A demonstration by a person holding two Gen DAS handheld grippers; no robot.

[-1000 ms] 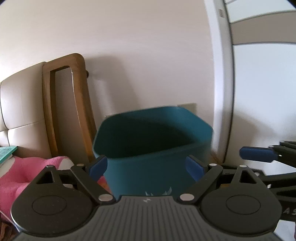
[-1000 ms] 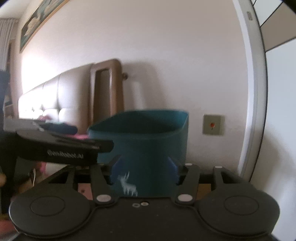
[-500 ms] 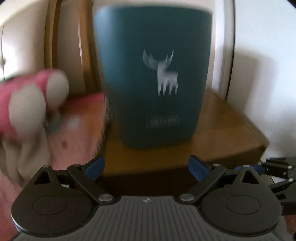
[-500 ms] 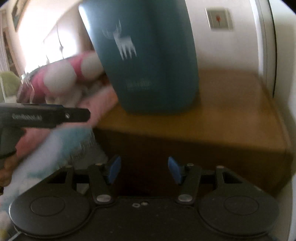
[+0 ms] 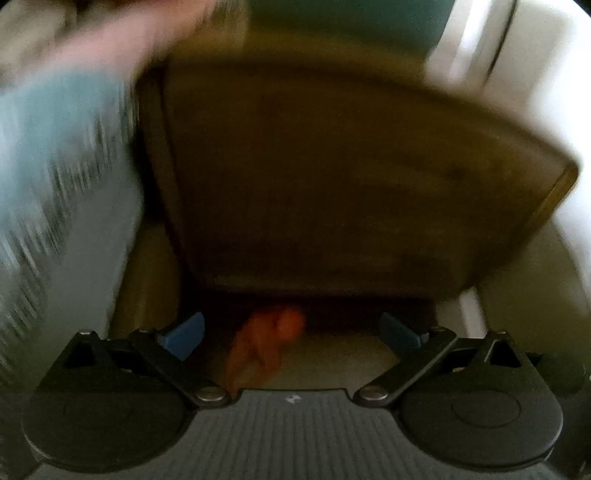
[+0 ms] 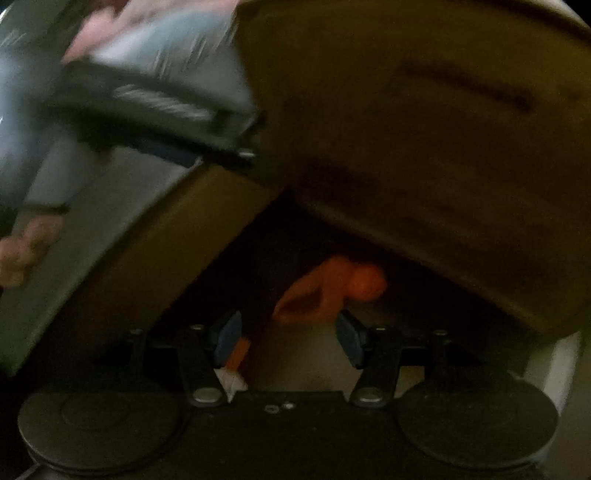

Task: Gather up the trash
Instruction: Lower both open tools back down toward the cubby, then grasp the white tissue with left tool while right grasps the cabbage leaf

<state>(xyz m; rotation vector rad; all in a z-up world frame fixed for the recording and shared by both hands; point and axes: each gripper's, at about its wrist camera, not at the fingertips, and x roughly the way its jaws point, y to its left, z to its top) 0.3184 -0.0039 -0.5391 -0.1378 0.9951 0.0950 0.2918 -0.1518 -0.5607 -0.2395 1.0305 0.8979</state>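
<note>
Both tools, left tool and right tool, gape empty, pointed at crumpled orange trash on the floor just ahead beneath the wooden table; reaching in comes next, probably.

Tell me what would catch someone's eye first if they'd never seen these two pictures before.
The bright orange item stands out at once, lying on the floor in the dark gap under the brown wooden nightstand; blur hides what it is. Both views frame it between open fingers: the right claw is nearest to it, and the left claw points at it too. The teal bin shows only as a strip at the top of the left view.
</note>
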